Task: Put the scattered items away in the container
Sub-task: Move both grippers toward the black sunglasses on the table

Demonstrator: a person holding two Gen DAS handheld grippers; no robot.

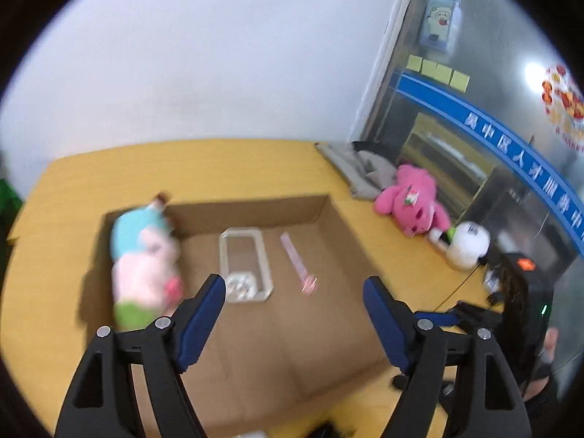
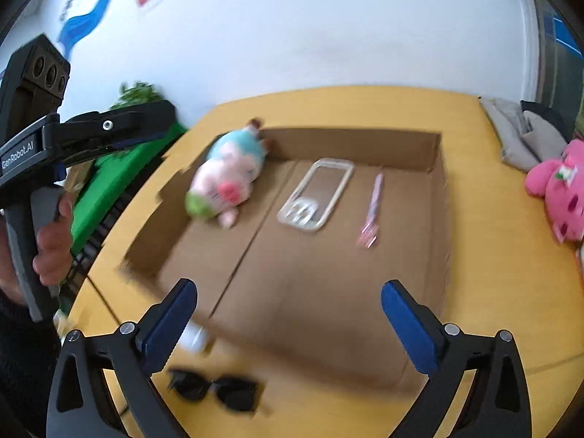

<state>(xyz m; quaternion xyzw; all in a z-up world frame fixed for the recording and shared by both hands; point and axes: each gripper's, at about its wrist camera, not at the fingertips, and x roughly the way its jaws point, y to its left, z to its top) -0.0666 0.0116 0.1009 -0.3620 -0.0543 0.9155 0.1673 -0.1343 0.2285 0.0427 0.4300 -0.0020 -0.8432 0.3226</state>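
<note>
Now | L hand-held gripper (image 2: 120,129) marked "GenRobot.AI", wide, empty | R hand-held gripper (image 2: 288,310) wide, empty, over box (image 2: 350,142)

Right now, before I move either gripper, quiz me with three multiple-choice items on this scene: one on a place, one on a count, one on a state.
1. Where do the black sunglasses lie?
A. inside the box
B. on the yellow table outside the box's near wall
C. on the pink plush bear

2. How many things lie in the shallow brown cardboard box?
A. one
B. three
C. five

3. How do the left gripper and right gripper stand?
A. both open, empty
B. both shut
C. left holds the pen

Answers: 1 B, they sit by the right gripper, outside the cardboard. 2 B, pastel plush toy, clear phone case, pink pen. 3 A, blue pads spread, nothing between.
</note>
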